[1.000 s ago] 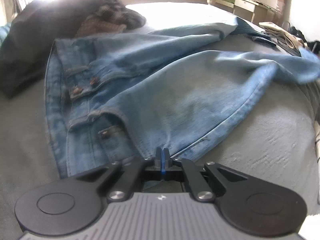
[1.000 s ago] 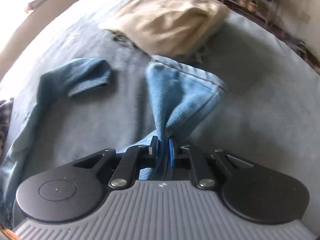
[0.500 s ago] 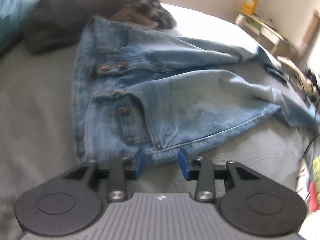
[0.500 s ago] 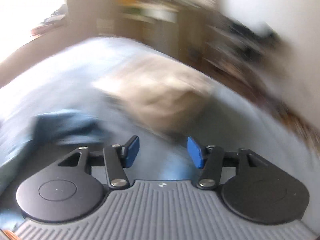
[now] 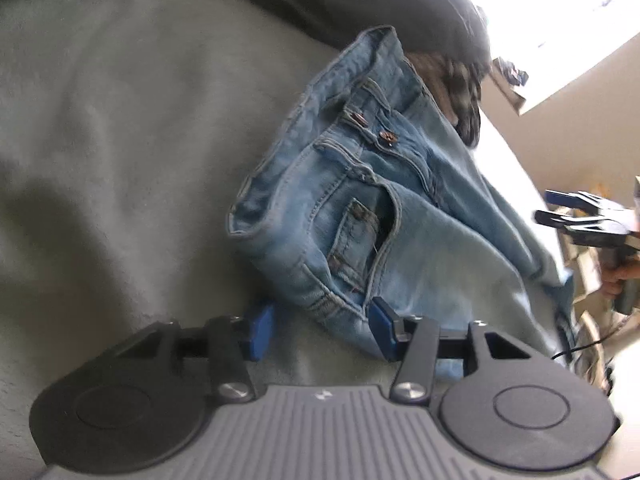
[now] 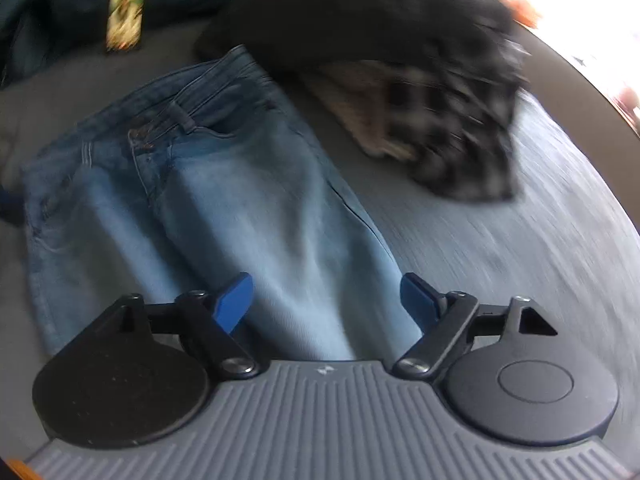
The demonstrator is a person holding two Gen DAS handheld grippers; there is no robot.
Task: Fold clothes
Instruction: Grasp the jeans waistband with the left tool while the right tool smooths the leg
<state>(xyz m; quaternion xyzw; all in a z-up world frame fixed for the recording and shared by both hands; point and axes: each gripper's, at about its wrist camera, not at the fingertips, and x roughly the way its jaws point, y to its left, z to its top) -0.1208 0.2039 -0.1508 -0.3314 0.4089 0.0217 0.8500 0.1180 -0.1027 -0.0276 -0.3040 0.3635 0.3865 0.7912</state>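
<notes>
jeans (image 5: 400,216) flat on bed (image 5: 120,140); left gripper (image 5: 320,332) and right gripper (image 6: 328,300) both spread wide, holding nothing.

I can't see the legs of the jeans (image 6: 256,200); my gripper hides them. The dark clothes (image 6: 400,40) look smeared.

bed (image 5: 100,128), grey cover | on it: jeans (image 6: 224,200), dark clothes pile (image 6: 400,40), small card (image 6: 124,16)

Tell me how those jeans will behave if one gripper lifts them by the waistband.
The jeans already lie creased and folded, so they would probably drape and unfold. Thick seams and waistband suggest some weight. The left gripper is open at their edge.
</notes>
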